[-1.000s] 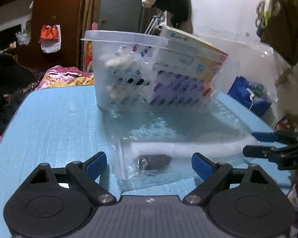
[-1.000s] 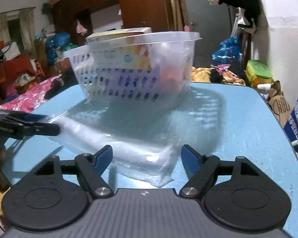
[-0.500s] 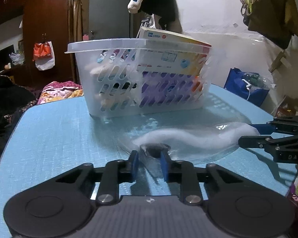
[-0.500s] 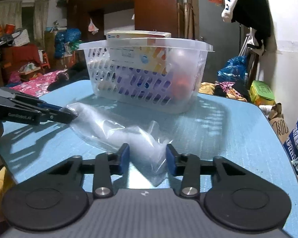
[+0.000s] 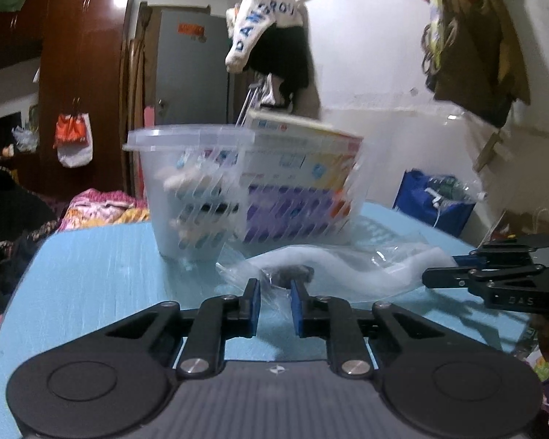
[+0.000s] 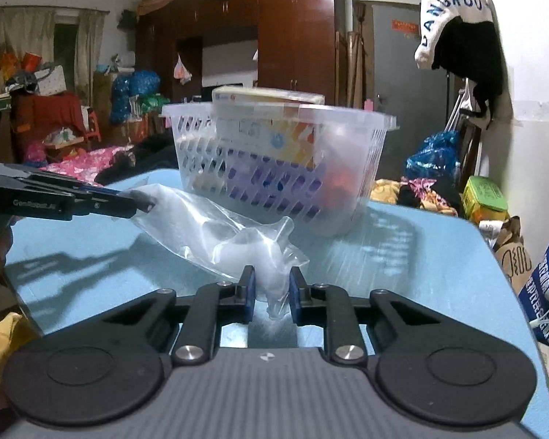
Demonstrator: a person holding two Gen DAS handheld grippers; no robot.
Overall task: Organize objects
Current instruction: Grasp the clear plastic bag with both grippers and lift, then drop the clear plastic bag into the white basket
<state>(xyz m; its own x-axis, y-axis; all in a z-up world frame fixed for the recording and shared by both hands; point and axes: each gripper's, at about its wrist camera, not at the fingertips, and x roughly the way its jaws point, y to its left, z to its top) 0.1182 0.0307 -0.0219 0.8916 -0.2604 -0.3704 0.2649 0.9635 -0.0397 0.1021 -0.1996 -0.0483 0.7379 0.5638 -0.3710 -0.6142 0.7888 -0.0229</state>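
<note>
a second ago both my grippers were spread with the plastic bag (image 5: 347, 267) flat on the blue table (image 5: 91, 274); now my left gripper (image 5: 275, 301) pinches one end, near the dark lump inside, and my right gripper (image 6: 271, 294) pinches the other end, so the bag hangs lifted between them just in front of the white basket (image 6: 274, 168). i judge it ready to carry over the rim. the basket already holds boxes on one side; the table's right edge is near, with open room to the left.
</note>
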